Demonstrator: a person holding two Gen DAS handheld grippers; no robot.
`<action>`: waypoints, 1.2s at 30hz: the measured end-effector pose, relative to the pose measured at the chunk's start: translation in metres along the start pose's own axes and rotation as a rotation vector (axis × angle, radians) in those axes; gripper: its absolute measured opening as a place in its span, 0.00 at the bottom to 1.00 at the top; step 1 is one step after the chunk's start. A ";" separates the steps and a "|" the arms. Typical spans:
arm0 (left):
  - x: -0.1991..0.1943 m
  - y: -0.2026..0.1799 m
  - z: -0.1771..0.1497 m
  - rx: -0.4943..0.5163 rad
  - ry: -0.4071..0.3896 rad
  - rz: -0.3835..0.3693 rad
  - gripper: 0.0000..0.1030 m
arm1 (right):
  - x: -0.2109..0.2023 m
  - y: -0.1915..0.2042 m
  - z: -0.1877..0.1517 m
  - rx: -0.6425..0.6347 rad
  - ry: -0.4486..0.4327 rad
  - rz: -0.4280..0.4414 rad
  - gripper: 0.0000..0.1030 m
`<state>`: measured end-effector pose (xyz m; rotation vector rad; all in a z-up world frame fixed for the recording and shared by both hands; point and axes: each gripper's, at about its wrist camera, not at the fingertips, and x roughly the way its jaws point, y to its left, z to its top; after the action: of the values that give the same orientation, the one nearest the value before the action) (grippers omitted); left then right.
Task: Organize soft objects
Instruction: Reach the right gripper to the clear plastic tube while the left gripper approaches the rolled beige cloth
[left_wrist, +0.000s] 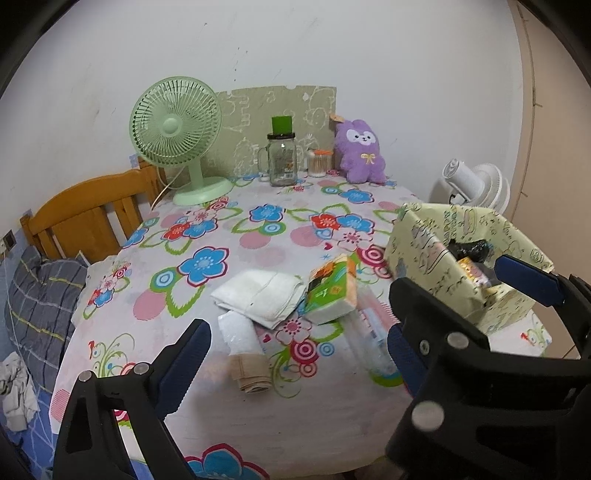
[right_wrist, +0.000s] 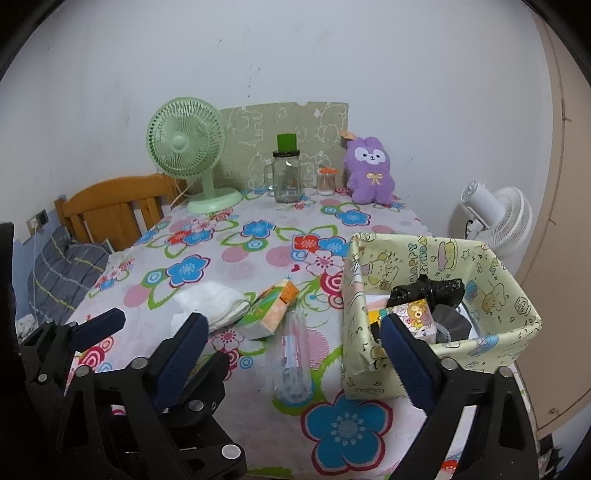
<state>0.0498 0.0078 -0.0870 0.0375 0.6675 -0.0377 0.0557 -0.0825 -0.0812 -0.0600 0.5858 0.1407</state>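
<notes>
Soft things lie on the flowered tablecloth (left_wrist: 207, 221): a folded white towel (left_wrist: 262, 295) (right_wrist: 214, 302), a green and orange tissue pack (left_wrist: 332, 291) (right_wrist: 269, 310), a white roll in plastic (left_wrist: 240, 332) and a beige folded cloth (left_wrist: 251, 373). A purple plush (left_wrist: 360, 151) (right_wrist: 371, 171) sits at the back. My left gripper (left_wrist: 295, 336) is open above the roll and beige cloth, touching nothing. My right gripper (right_wrist: 291, 328) is open over a clear tube (right_wrist: 293, 362), beside the yellow patterned box (right_wrist: 487, 347) (left_wrist: 424, 251), which holds several items.
At the back stand a green fan (left_wrist: 177, 136), a glass jar mug (left_wrist: 282, 158) and a swab pot (left_wrist: 319, 162). A white fan (right_wrist: 495, 218) is off the table's right side. A wooden headboard (left_wrist: 85, 218) and a plaid pillow (left_wrist: 40, 306) are on the left.
</notes>
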 end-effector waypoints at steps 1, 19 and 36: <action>0.002 0.002 -0.002 0.001 0.005 -0.002 0.95 | 0.001 0.002 -0.001 -0.003 0.000 -0.002 0.88; 0.043 0.025 -0.024 0.007 0.103 0.035 0.91 | 0.056 0.027 -0.023 -0.015 0.132 0.012 0.65; 0.087 0.034 -0.027 -0.033 0.184 0.054 0.83 | 0.101 0.020 -0.030 0.025 0.220 -0.024 0.53</action>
<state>0.1031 0.0414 -0.1612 0.0278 0.8502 0.0289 0.1199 -0.0543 -0.1621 -0.0583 0.8057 0.1034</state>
